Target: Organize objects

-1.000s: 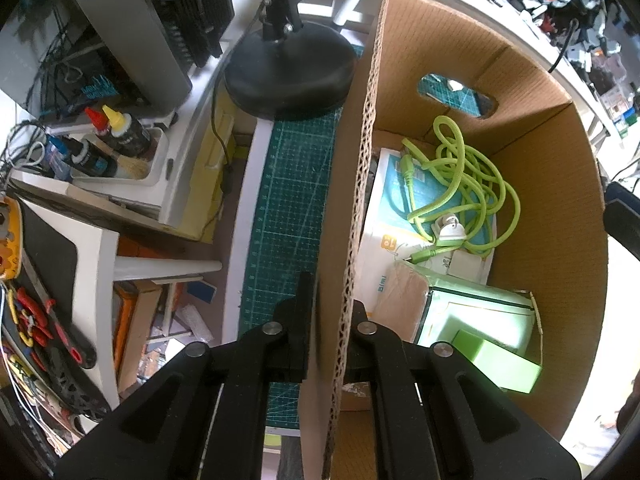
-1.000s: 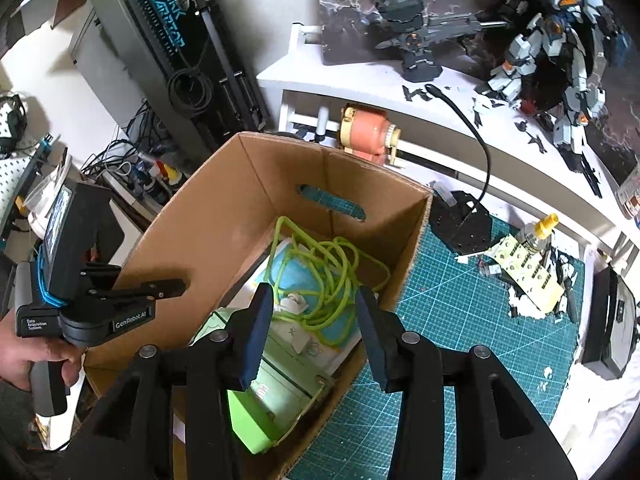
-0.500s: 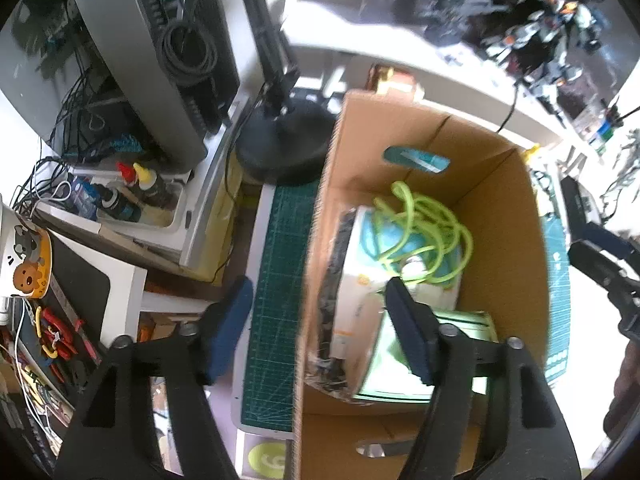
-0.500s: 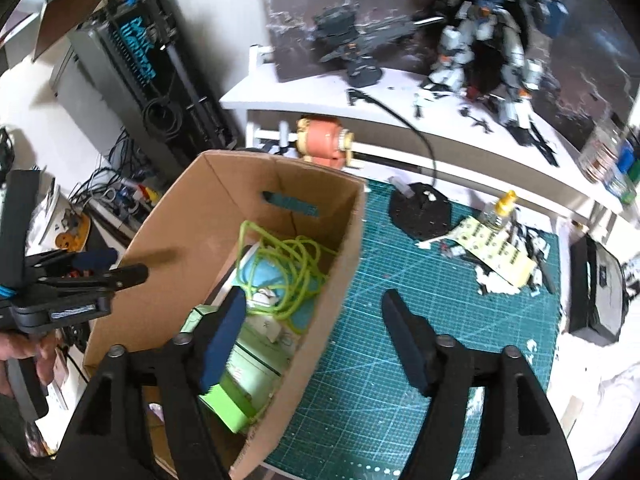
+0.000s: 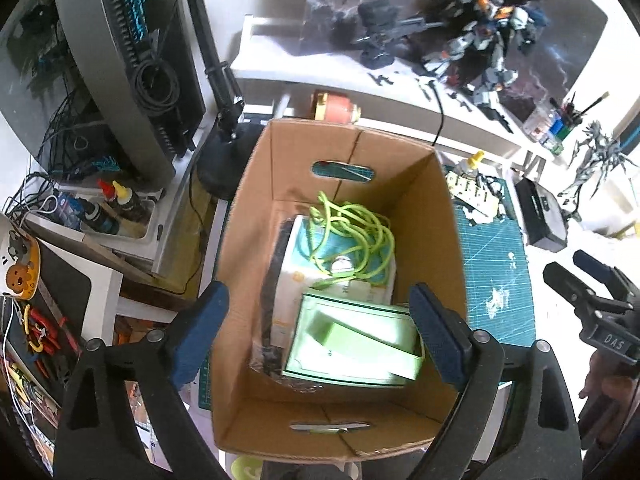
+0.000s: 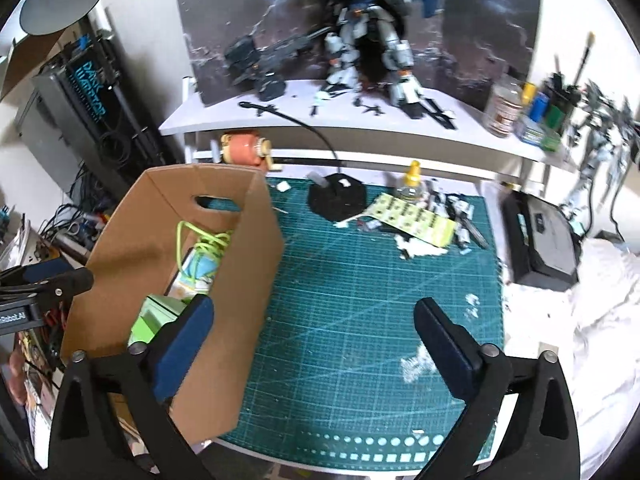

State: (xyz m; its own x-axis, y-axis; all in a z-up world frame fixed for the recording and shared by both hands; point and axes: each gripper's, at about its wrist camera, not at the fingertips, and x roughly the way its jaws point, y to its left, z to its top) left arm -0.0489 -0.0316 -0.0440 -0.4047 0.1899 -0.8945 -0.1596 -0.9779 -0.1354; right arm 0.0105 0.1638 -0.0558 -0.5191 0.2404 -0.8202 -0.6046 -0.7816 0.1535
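A cardboard box [image 5: 248, 260] stands on the left end of the green cutting mat [image 6: 360, 300]. Inside it lie a coiled green cable [image 5: 348, 236], a white and teal carton [image 5: 296, 276] and a pale green box [image 5: 352, 344]. My left gripper [image 5: 318, 332] hovers above the box, its jaws opening wide, nothing between the pads. My right gripper [image 6: 314, 344] hangs over the mat beside the box's right wall [image 6: 248, 280]; its jaws are opening too and hold nothing. Each gripper shows at the edge of the other's view.
A black lamp base [image 5: 224, 164] and a computer tower [image 5: 120, 60] stand left of the box. On the mat's far side lie a black round stand [image 6: 336, 196], a yellow parts sheet [image 6: 416, 220] and scraps. A black case [image 6: 540, 236] and white cloth [image 6: 580, 320] are on the right.
My left gripper let go of the box's left wall, opened and rose above the box. My right gripper opened wide and swung right, from over the box to over the mat.
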